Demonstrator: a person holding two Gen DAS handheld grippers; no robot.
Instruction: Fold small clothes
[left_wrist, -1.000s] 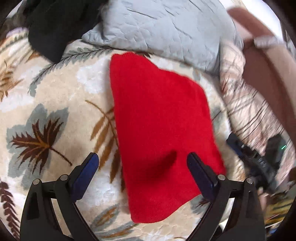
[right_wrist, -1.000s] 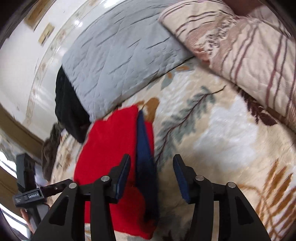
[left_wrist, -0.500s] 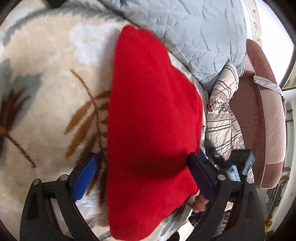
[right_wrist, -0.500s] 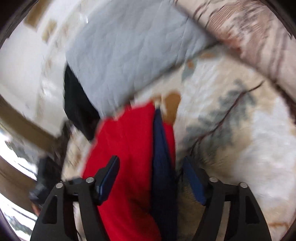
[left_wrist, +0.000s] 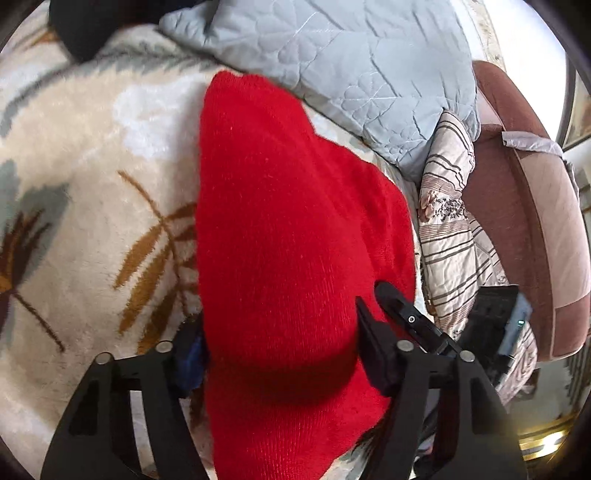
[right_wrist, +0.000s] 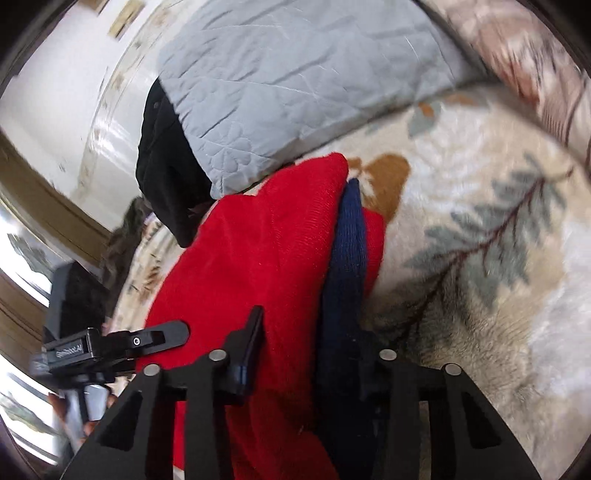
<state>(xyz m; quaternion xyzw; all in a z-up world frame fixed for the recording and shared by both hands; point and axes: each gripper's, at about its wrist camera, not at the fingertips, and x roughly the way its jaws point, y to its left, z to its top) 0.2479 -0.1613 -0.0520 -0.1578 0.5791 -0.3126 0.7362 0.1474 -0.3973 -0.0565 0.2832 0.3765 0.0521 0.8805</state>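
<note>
1. On the leaf-patterned blanket (left_wrist: 92, 206), at the left of the left wrist view, cream pile with brown and grey-green fronds runs under the left gripper (left_wrist: 280, 350), whose fingers (left_wrist: 376, 354) stand wide apart.
2. The red knit garment (left_wrist: 288, 229) lies between those fingers, spanning the whole gap and bulging up; its near end reaches both pads, but whether they pinch it cannot be told.
3. A dark blue layer (left_wrist: 190, 363) peeks out under the red knit beside the left finger.
4. Farther right, the other gripper's finger rests at the red knit's right edge, a grey quilted pillow (left_wrist: 351, 74) lies beyond the garment, and a striped cushion (left_wrist: 454, 221) leans against a brown chair (left_wrist: 517, 206).
5. In the right wrist view, from the left, the left gripper's finger tip overlaps the red knit's left edge.
6. A black garment (right_wrist: 166, 173) lies beside the grey pillow at the far side.
7. The right gripper (right_wrist: 310, 350) has its fingers (right_wrist: 247, 350) partly open around the folded stack: red knit on top, the navy layer (right_wrist: 347, 258) beneath, and a red strip under that.
8. The right finger is hidden behind the navy fabric, so a firm hold cannot be told.
</note>
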